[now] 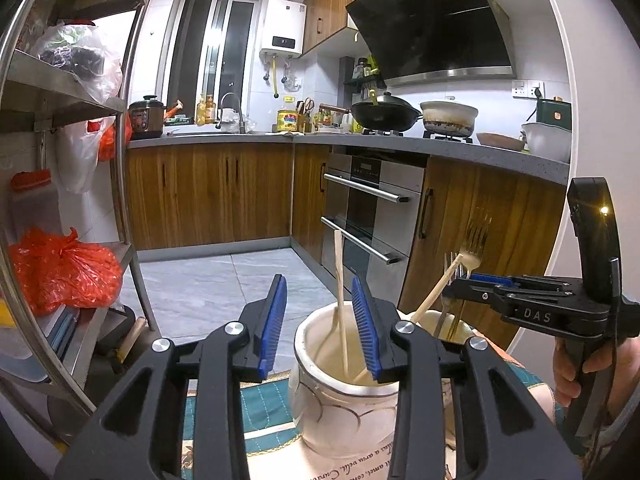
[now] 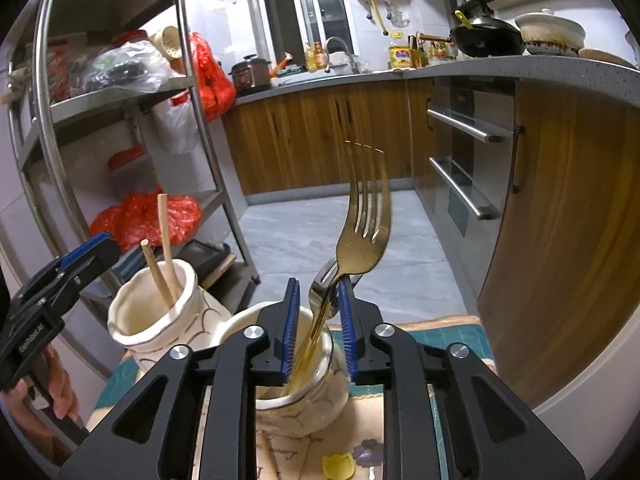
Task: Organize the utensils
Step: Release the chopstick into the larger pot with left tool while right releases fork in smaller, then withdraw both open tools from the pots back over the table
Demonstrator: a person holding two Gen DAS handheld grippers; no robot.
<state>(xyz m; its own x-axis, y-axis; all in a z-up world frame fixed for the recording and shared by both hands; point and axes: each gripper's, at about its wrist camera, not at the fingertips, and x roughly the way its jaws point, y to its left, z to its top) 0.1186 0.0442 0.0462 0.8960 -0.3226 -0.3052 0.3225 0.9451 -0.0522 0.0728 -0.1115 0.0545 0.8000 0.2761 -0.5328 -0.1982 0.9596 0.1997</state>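
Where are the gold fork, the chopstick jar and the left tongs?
gold fork (image 2: pixel 362 236): right wrist view, on its head below the tines.
chopstick jar (image 1: pixel 340 416): left wrist view, front wall.
left tongs (image 1: pixel 320 324): left wrist view, midway between tips.

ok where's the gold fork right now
The gold fork stands tines up in the right-hand jar, between the right gripper fingers, beside the chopstick jar.

A teal patterned cloth (image 2: pixel 452 334) covers the supporting surface. Two cream ceramic jars stand on it: one (image 2: pixel 296 396) at centre, the other (image 2: pixel 160 320) at ten o'clock.
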